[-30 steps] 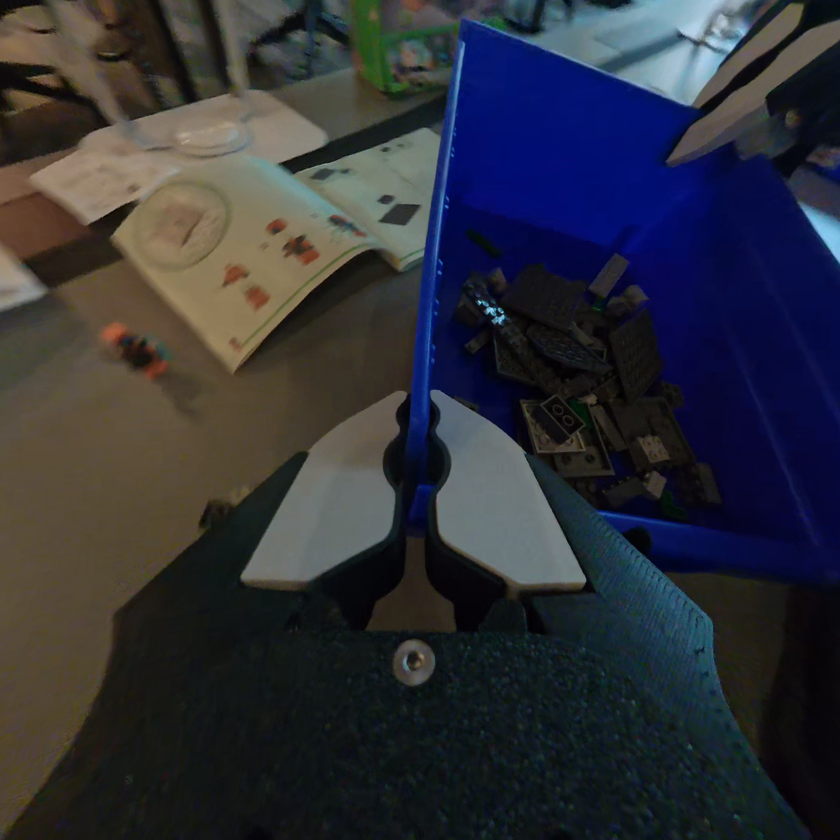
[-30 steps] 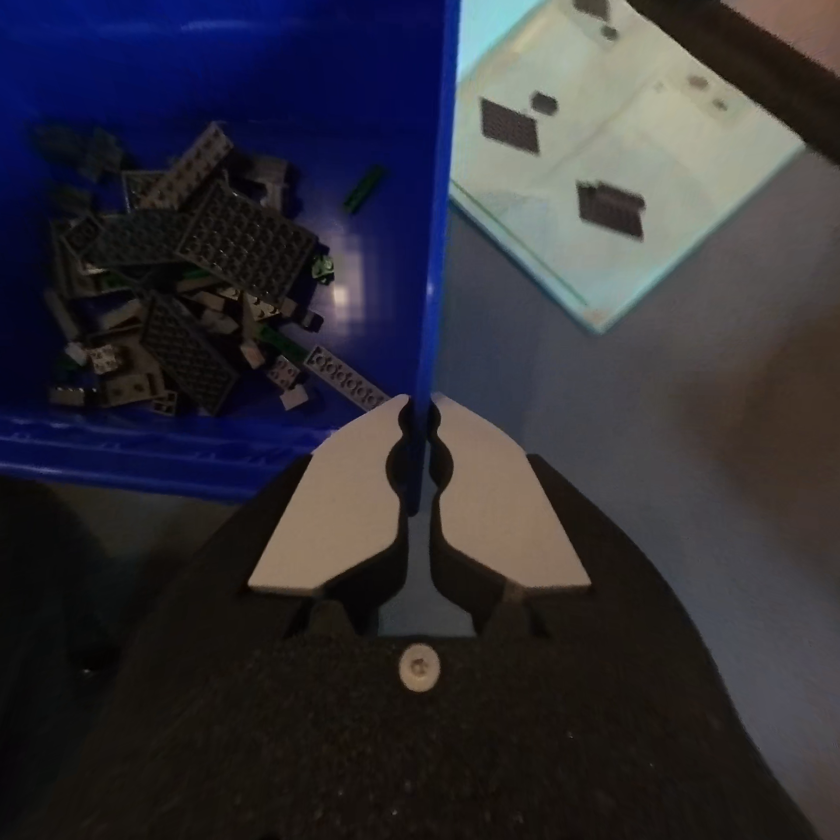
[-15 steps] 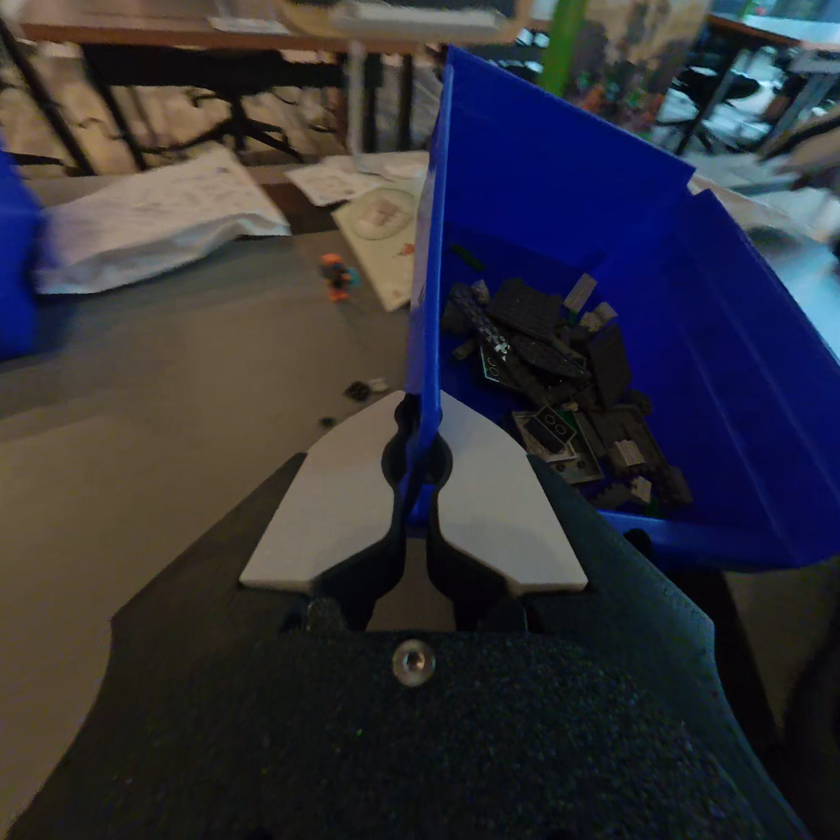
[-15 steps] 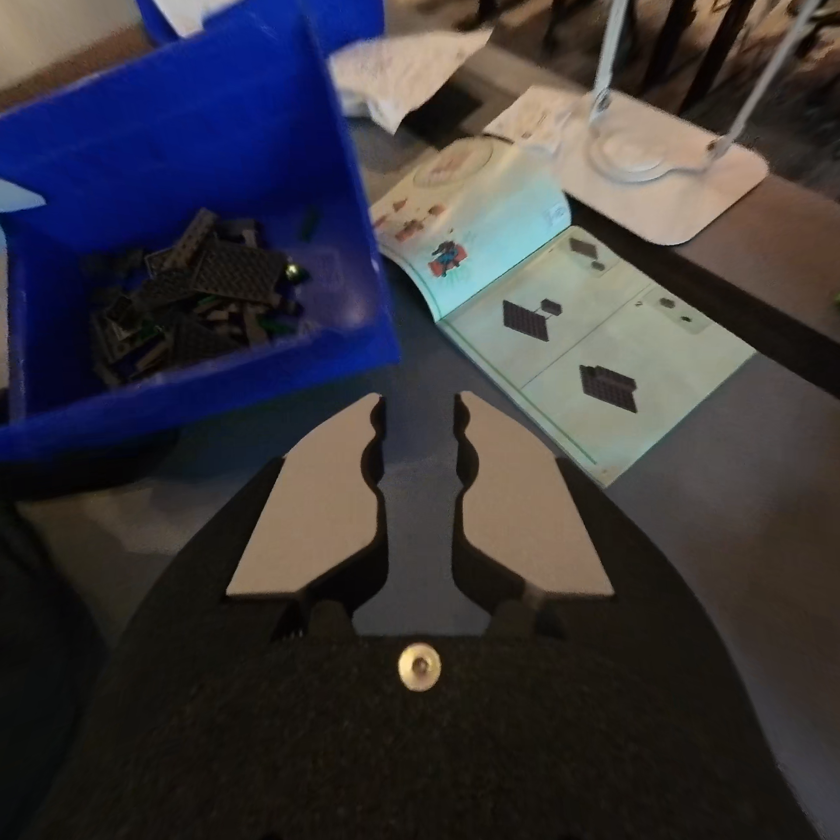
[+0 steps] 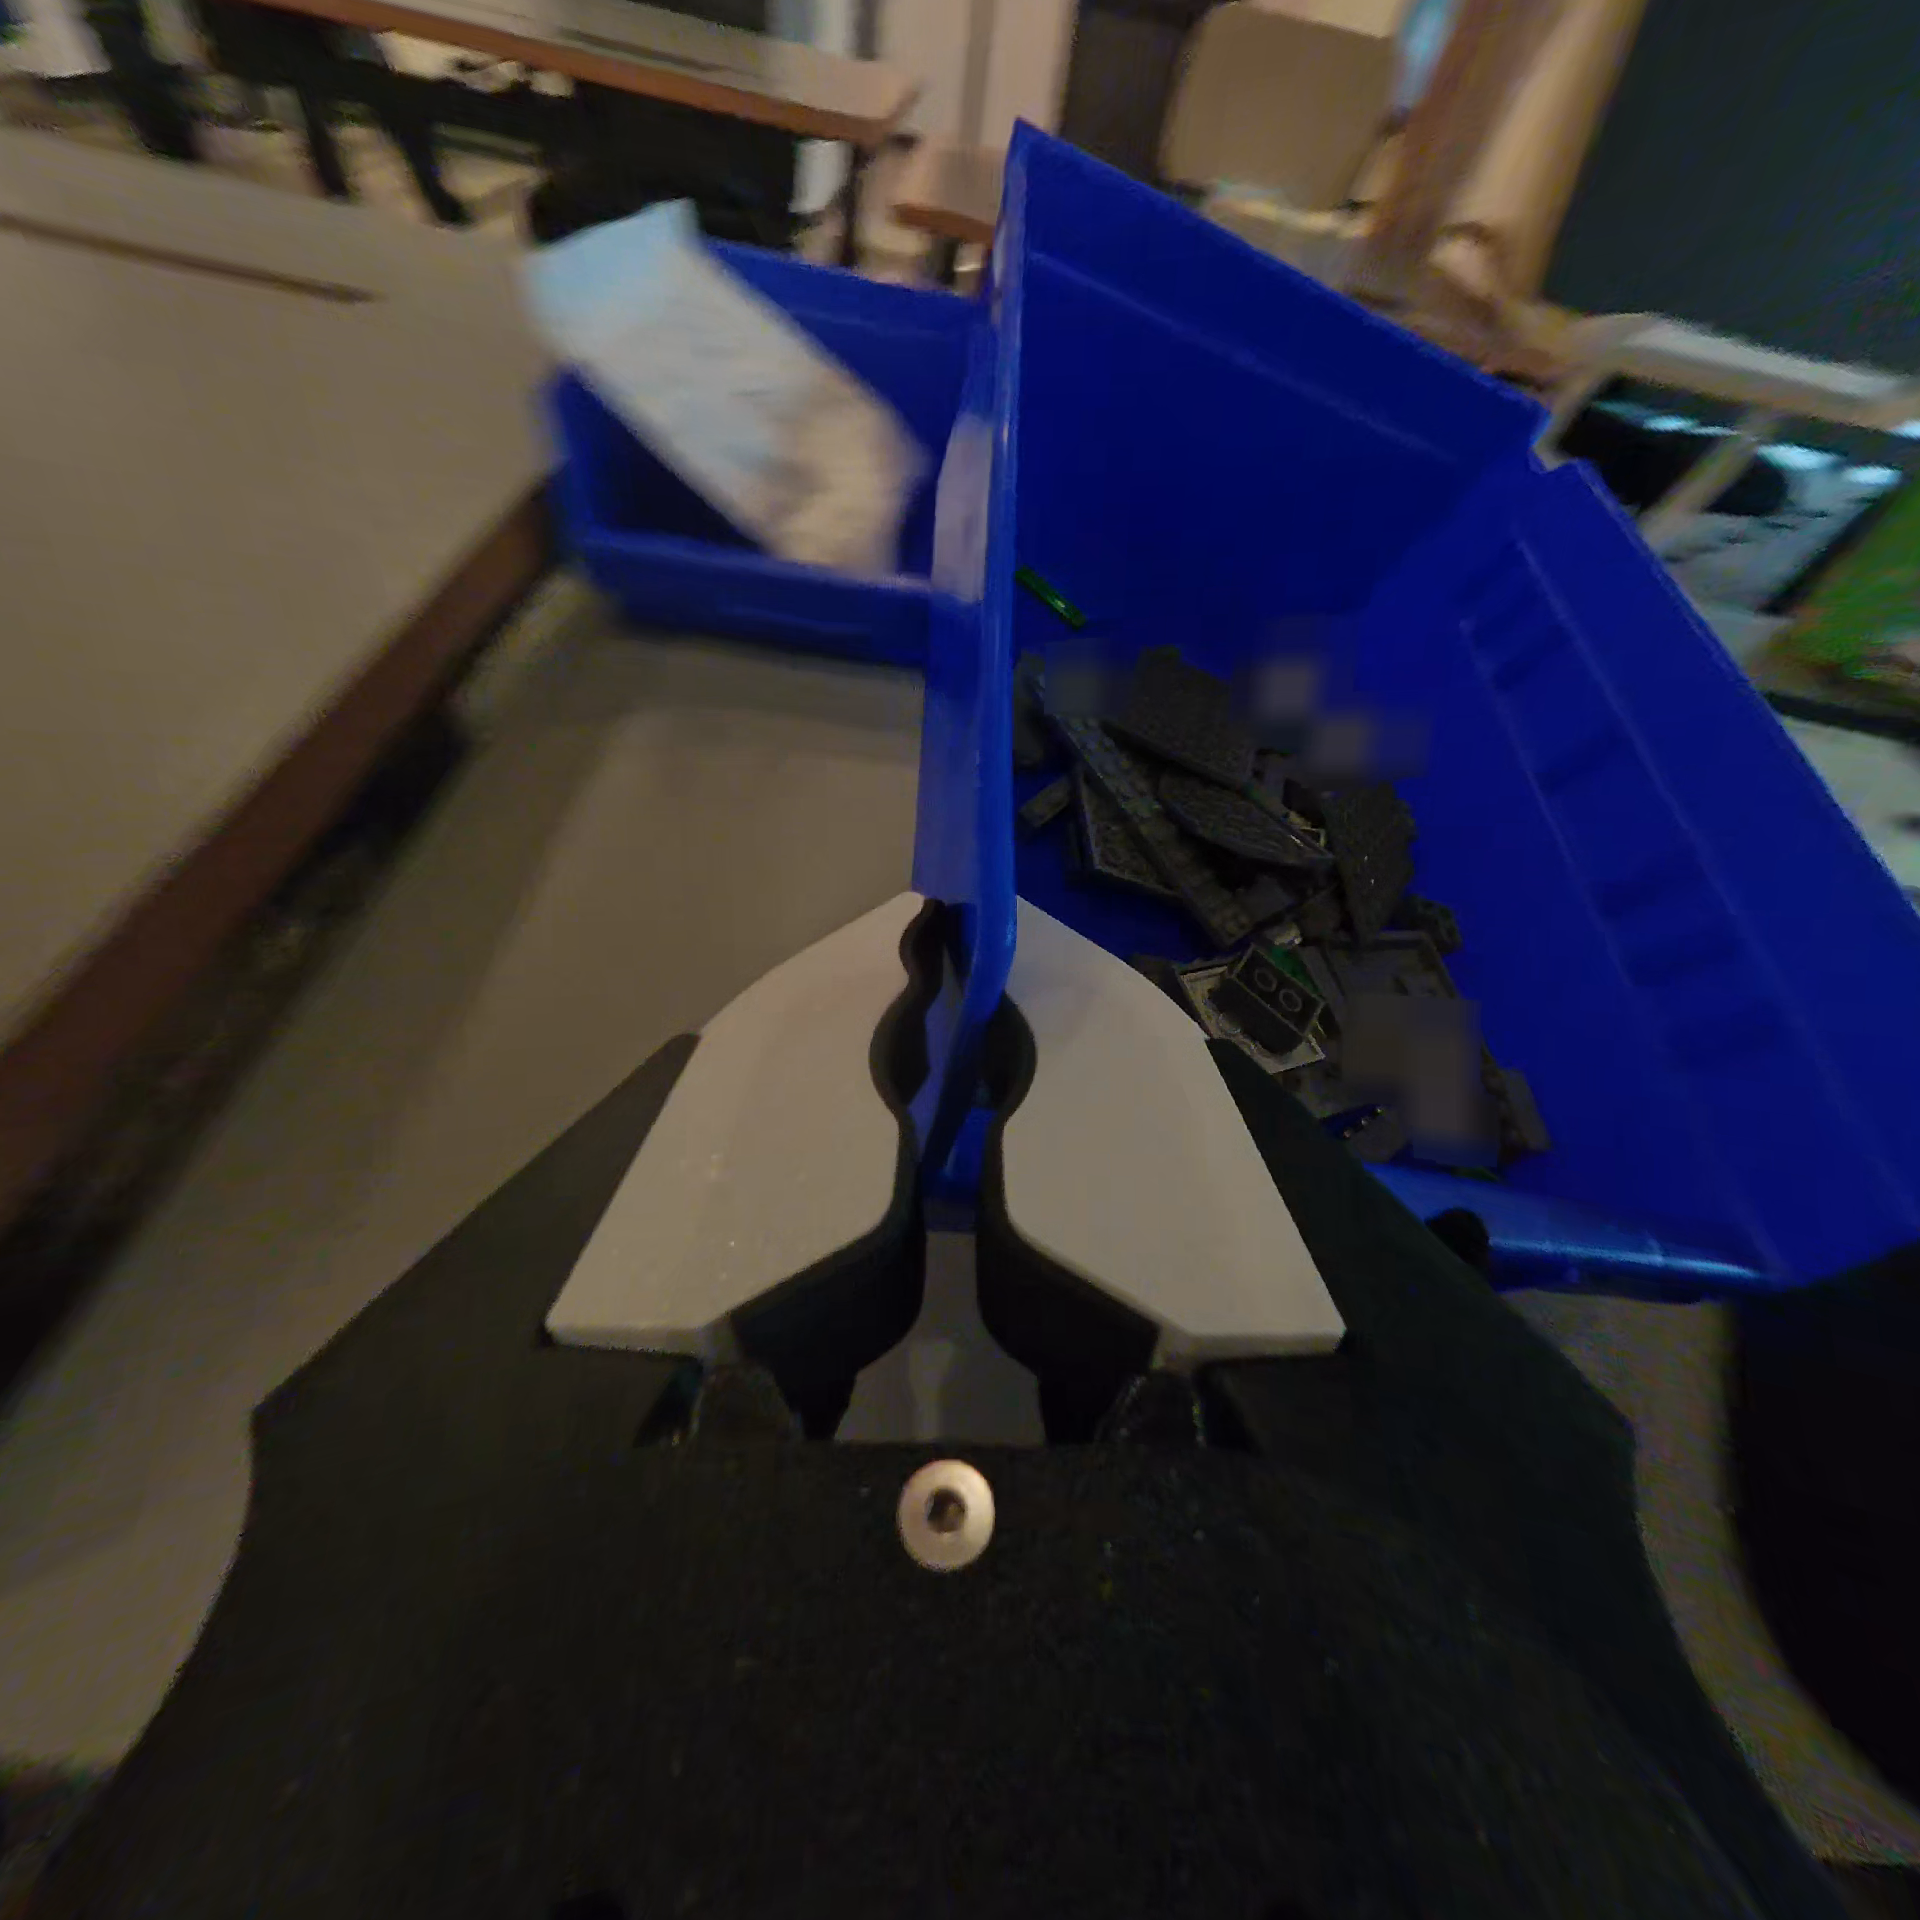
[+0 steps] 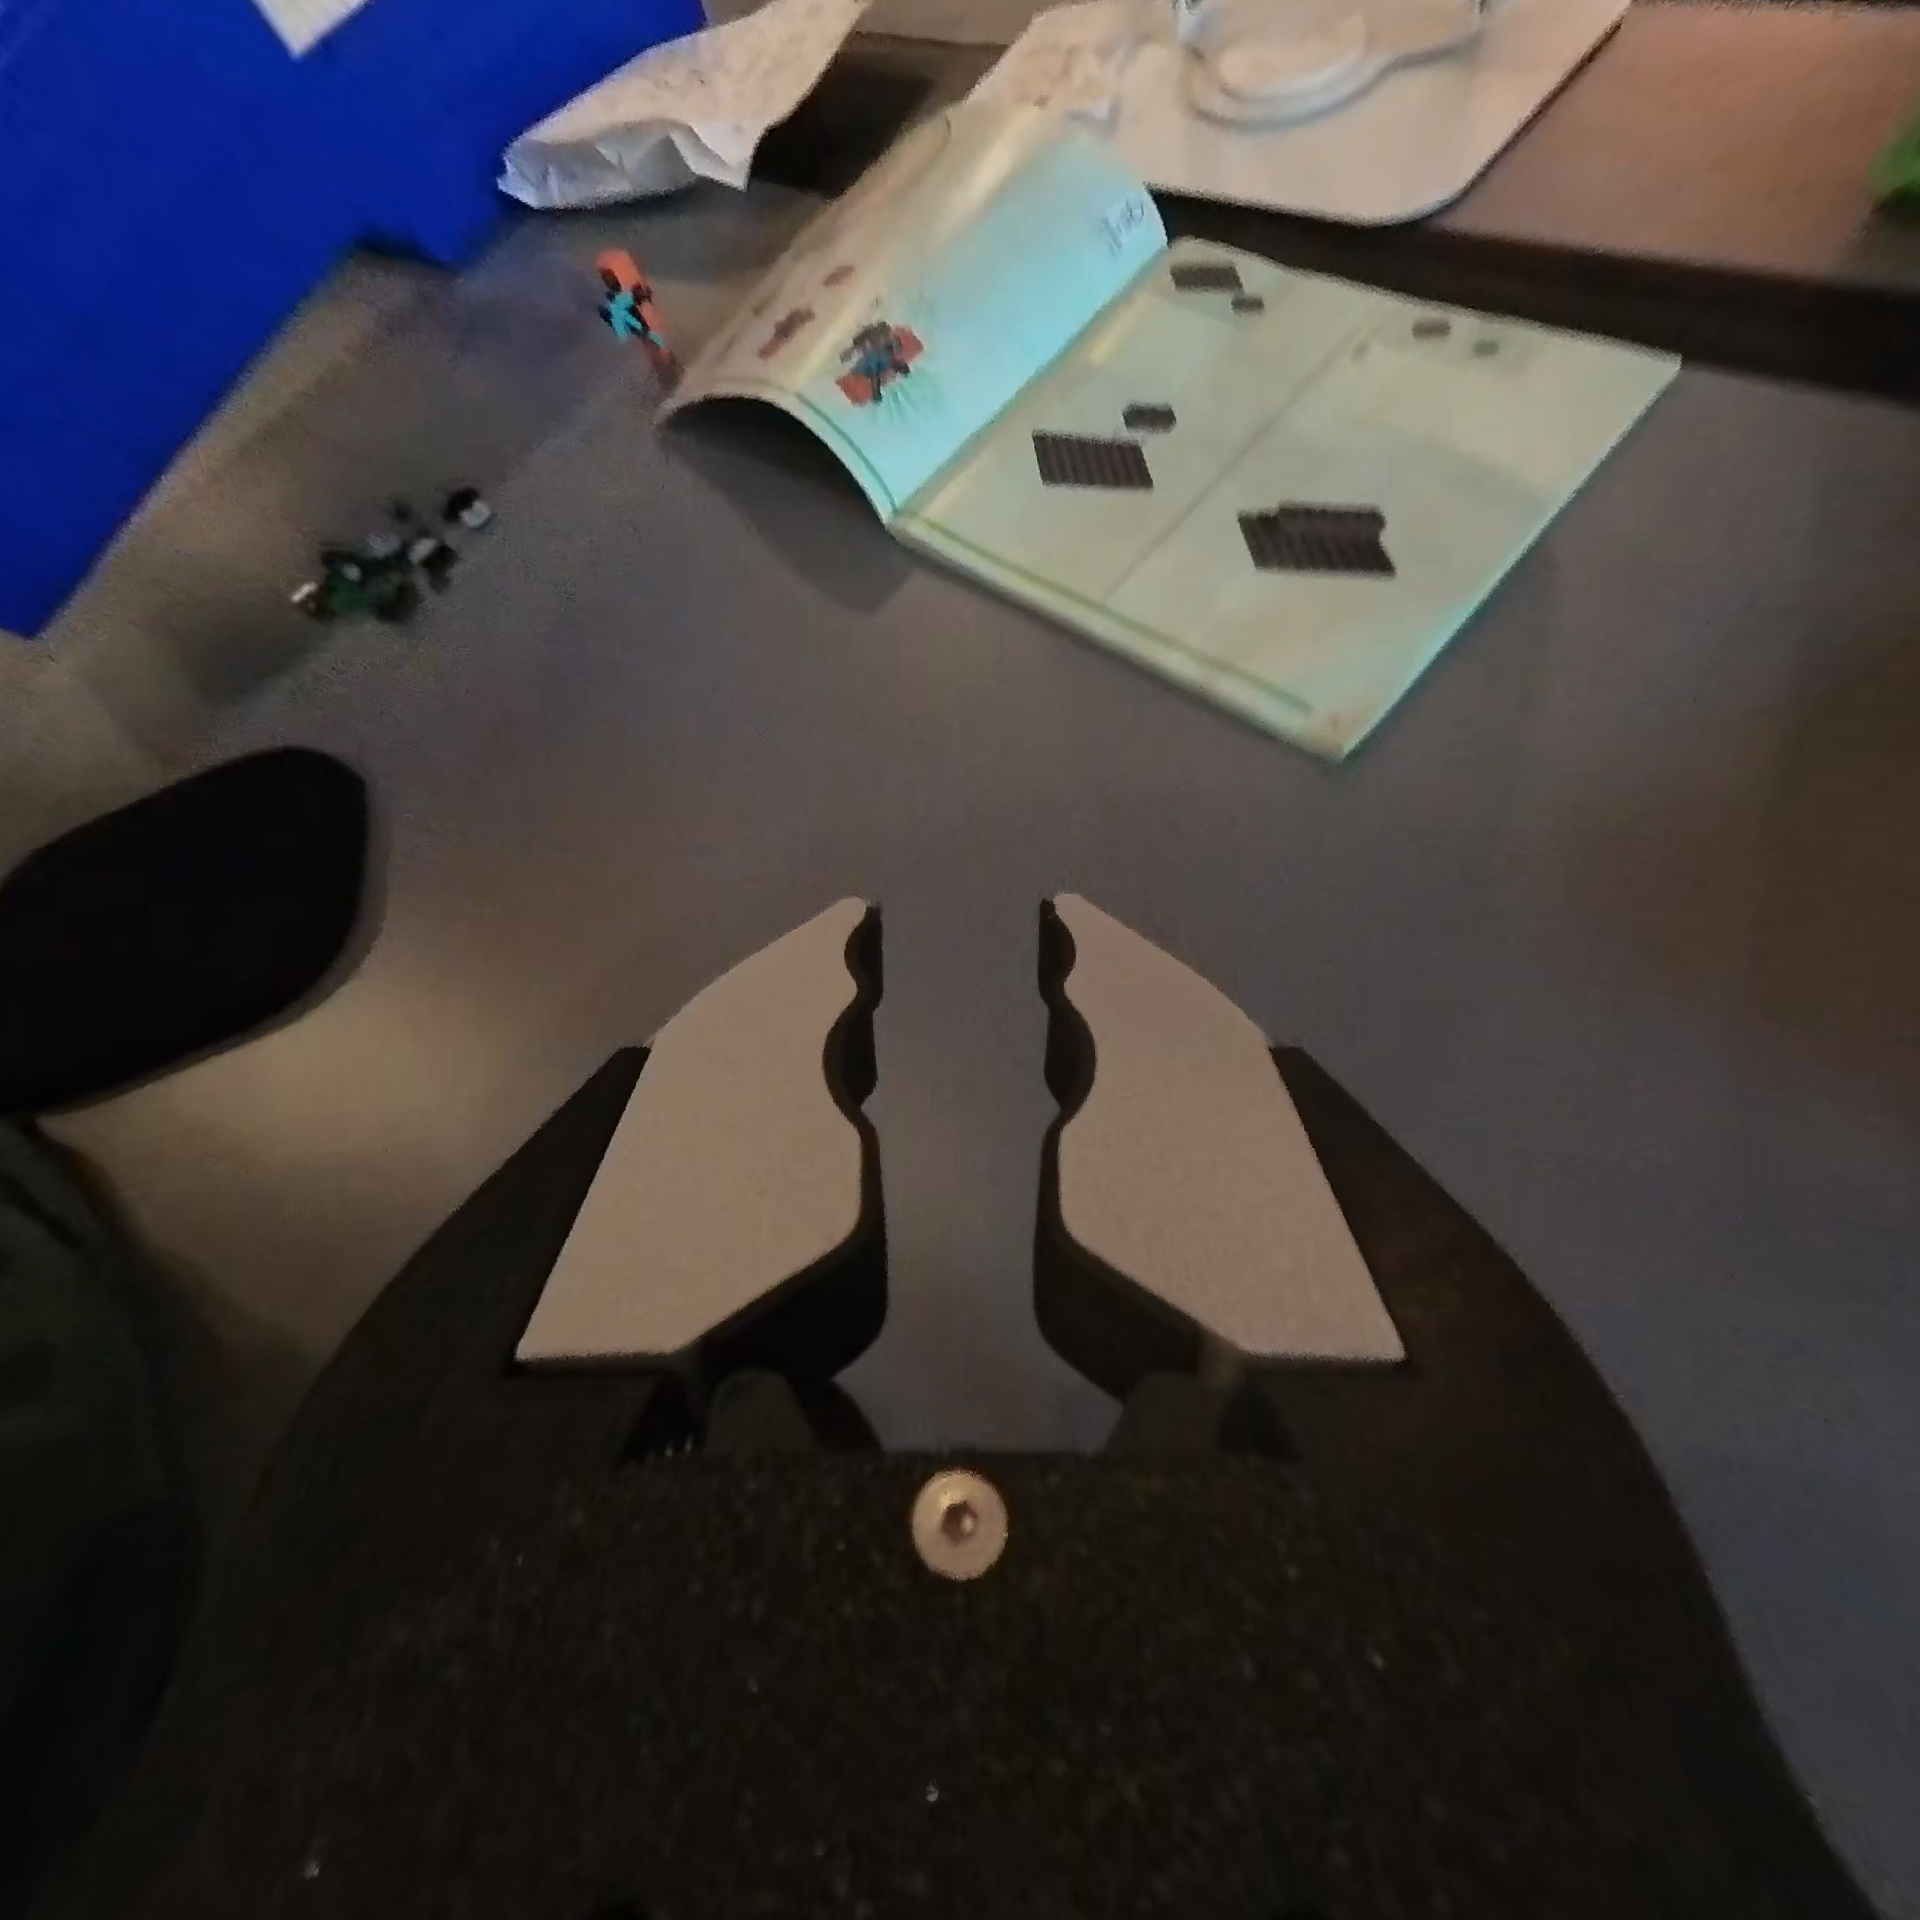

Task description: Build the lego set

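My left gripper (image 5: 966,925) is shut on the left wall of a blue bin (image 5: 1662,831) and holds it. The bin holds a heap of dark grey lego plates and small bricks (image 5: 1236,821). My right gripper (image 6: 961,914) is open and empty above the grey table. In the right wrist view an open instruction booklet (image 6: 1174,457) lies ahead to the right. A small orange and teal lego figure (image 6: 629,307) stands left of it. A few small dark loose pieces (image 6: 390,561) lie on the table further left. A blue bin (image 6: 156,260) fills the upper left corner.
A second blue bin (image 5: 727,561) with a white sheet (image 5: 727,436) in it stands behind the held bin. In the right wrist view, crumpled white paper (image 6: 675,104) and a white lamp base (image 6: 1340,94) lie at the back. A dark rounded shape (image 6: 177,914) shows at the left. The left gripper's tips are roughly 70 centimeters from the right gripper's. It is some 30 centimeters from my right tips to the dark rounded shape (image 6: 177,914).
My right gripper let go of the bin wall, opened and moved away over the table. My left gripper has kept hold of the bin and swung it leftward, toward the second blue bin.
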`<state>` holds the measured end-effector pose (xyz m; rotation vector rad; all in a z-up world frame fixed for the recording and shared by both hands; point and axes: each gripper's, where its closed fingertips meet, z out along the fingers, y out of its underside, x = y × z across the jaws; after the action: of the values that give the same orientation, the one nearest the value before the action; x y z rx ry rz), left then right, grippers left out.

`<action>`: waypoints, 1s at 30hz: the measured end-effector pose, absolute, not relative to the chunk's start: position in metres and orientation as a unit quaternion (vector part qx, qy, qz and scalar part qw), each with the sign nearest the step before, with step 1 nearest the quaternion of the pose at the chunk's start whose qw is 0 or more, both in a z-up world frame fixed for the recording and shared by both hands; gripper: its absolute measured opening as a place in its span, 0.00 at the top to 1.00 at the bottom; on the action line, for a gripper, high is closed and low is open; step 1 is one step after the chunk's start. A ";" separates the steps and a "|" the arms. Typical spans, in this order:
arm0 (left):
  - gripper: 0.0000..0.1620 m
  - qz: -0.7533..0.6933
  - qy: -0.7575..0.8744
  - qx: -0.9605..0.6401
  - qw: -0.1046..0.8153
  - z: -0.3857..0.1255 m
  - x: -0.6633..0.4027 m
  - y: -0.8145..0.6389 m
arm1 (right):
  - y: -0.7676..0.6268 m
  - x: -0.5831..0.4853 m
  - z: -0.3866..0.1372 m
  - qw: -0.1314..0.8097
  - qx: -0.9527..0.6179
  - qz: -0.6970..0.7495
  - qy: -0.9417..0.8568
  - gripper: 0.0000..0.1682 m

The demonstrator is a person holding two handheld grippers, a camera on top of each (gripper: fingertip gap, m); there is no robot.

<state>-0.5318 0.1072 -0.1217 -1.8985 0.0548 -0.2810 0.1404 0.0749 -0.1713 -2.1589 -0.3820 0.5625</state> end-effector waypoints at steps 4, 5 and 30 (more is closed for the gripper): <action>0.96 -0.095 -0.003 -0.828 0.552 -0.141 -0.596 0.108 | 0.070 0.139 -0.180 0.420 -0.864 0.232 -0.152 0.83; 0.96 -0.089 -0.004 -0.833 0.546 -0.147 -0.608 0.109 | 0.070 0.137 -0.181 0.421 -0.864 0.231 -0.154 0.83; 0.97 -0.016 -0.130 -0.834 0.535 -0.195 -0.568 0.108 | 0.067 0.107 -0.194 0.396 -0.874 0.206 -0.194 0.84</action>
<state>-0.5678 0.1082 -0.1953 -1.9875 -0.3100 -0.0378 0.1067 0.0668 -0.1940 -2.2139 -0.4922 0.5213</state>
